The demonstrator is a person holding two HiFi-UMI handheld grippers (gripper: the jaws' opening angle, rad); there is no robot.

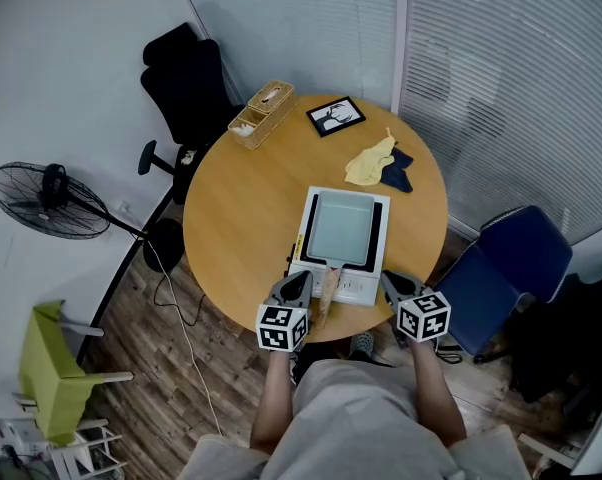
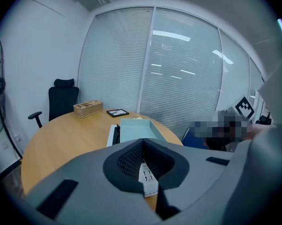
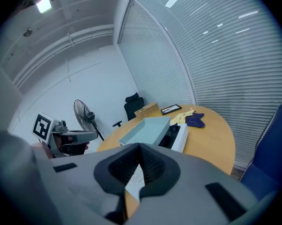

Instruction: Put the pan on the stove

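A pale blue-green square pan (image 1: 343,226) sits on a white stove (image 1: 357,288) on the round wooden table (image 1: 241,218). Its wooden handle (image 1: 328,288) points toward me. My left gripper (image 1: 297,288) hovers at the table's near edge just left of the handle, jaws shut and empty. My right gripper (image 1: 393,288) is at the stove's near right corner, also shut and empty. The pan (image 2: 136,128) and stove (image 2: 112,136) lie ahead of the left gripper (image 2: 143,148). From the right gripper (image 3: 140,154), the pan (image 3: 145,130) is ahead and slightly left.
A wicker basket (image 1: 262,114), a framed picture (image 1: 335,116), a yellow cloth (image 1: 369,163) and a dark blue cloth (image 1: 400,172) lie on the table's far side. Around the table stand a black office chair (image 1: 186,83), a blue chair (image 1: 503,273) and a fan (image 1: 46,200).
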